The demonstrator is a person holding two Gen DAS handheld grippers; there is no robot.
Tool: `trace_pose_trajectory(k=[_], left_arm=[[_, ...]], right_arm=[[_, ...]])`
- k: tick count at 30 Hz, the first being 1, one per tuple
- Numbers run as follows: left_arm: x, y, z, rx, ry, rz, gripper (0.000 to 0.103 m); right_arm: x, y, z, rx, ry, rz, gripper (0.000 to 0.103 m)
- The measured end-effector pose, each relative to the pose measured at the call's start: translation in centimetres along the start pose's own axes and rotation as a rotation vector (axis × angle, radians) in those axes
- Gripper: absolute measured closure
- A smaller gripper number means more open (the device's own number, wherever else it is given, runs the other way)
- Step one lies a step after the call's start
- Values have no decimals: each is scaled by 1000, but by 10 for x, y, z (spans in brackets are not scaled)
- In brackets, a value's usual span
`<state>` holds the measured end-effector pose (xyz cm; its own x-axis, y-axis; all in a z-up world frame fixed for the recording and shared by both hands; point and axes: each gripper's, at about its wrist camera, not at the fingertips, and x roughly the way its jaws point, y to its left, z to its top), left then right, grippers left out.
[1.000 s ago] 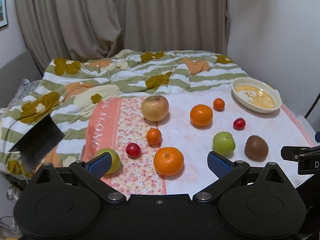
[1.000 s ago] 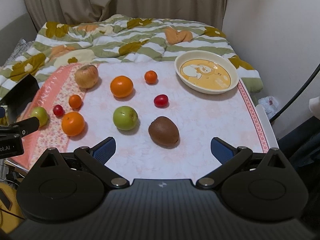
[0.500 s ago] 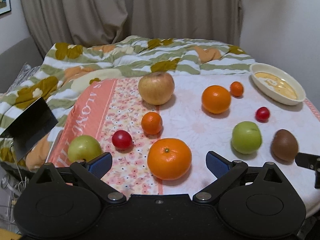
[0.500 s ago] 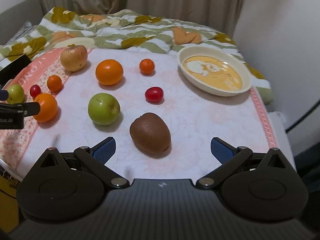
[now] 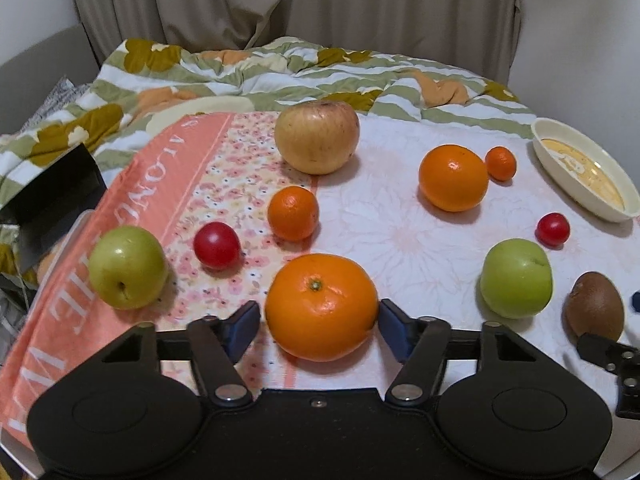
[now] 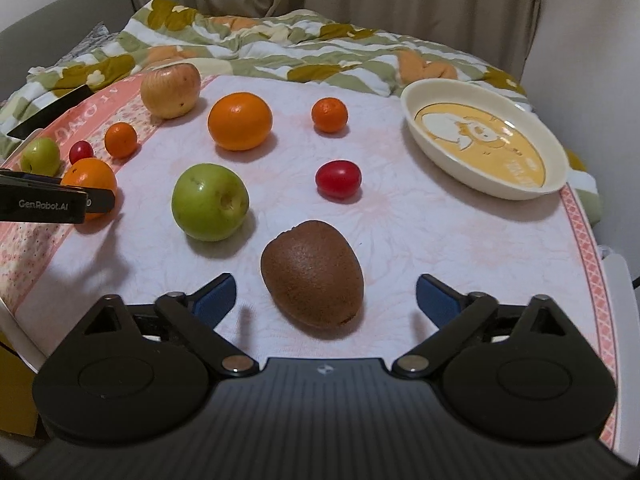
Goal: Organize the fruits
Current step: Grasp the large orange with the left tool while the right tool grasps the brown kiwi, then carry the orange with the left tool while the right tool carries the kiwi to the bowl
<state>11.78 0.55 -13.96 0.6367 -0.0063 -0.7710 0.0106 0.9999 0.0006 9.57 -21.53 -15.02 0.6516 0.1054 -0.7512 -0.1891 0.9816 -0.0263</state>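
Observation:
My left gripper [image 5: 318, 322] is open around a large orange [image 5: 321, 306] on the table; its right pad touches the fruit, the left pad stands a little apart. My right gripper [image 6: 325, 300] is open with a brown kiwi [image 6: 313, 278] lying between its fingers, touching neither. Other fruits lie scattered: a green apple [image 6: 210, 201], a second orange [image 6: 240, 121], a yellow apple [image 5: 317, 136], small mandarins [image 5: 293, 213] [image 6: 329, 115], red tomatoes [image 5: 217, 245] [image 6: 338, 179], and another green apple [image 5: 127, 266]. A cream oval dish [image 6: 486, 142] sits empty at the far right.
The round table [image 6: 460, 240] has a pink floral cloth. A bed with a green striped quilt [image 5: 280, 68] lies behind it. A dark flat object [image 5: 52, 196] sits at the table's left edge. A wall [image 6: 592, 20] is on the right.
Both grippers have moved forward and down. The left gripper's fingers have narrowed around the large orange. The right gripper has come down around the kiwi, still wide open.

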Motion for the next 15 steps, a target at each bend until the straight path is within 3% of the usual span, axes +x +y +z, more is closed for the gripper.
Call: trace_pose_trajectory(k=[3, 8, 15], left_arm=[[0, -2, 0, -7, -6, 8, 38], [-1, -3, -2, -7, -11, 13, 39], [-6, -4, -6, -4, -13, 27, 39]], right_arm=[[5, 0, 0, -18, 12, 6, 2], [11, -1, 0, -27, 22, 32, 21], [15, -2, 3, -33, 3, 60, 25]])
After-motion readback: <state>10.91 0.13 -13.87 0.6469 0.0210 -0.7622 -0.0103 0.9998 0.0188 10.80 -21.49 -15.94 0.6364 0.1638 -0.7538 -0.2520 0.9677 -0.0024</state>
